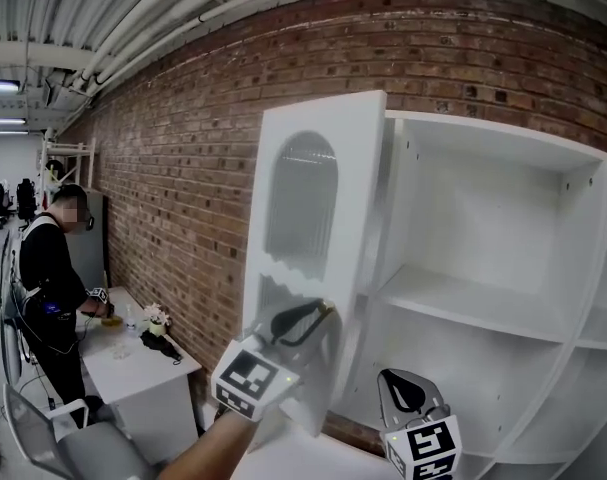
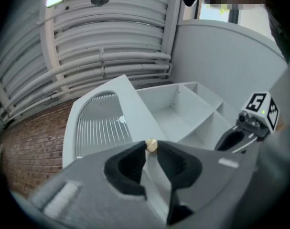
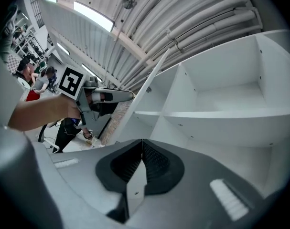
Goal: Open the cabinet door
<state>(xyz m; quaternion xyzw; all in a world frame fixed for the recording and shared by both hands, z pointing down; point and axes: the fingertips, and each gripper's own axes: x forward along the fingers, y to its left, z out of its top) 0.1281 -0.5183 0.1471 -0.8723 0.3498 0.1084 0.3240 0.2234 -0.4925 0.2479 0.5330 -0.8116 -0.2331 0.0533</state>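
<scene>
Currently the left gripper [image 1: 326,310] is clenched on the small brass knob [image 2: 151,145] of the cabinet door [image 1: 308,168]. Its two dark pads press the knob from either side at their very tips, and the door's white edge runs down between the jaws just behind it. The door stands open, angled out from the white cabinet [image 1: 483,138]. It rises above and ahead of the left gripper, with its arched ribbed-glass panel [image 1: 301,193] well above the jaws. The hinged side lies to the right of the left gripper, where the door meets the cabinet's frame.

The right gripper [image 3: 142,144] hangs lower and to the right of the left one, apart from the door and touching nothing. Its jaws are pressed together at the tips and hold nothing. It faces the cabinet's white shelves [image 3: 221,113], which spread ahead of it and to its right.

Beyond the door, to the left of the left gripper, runs a brick wall [image 1: 183,168]. Far off on that side a person [image 1: 48,268] stands at a white table [image 1: 133,363]
</scene>
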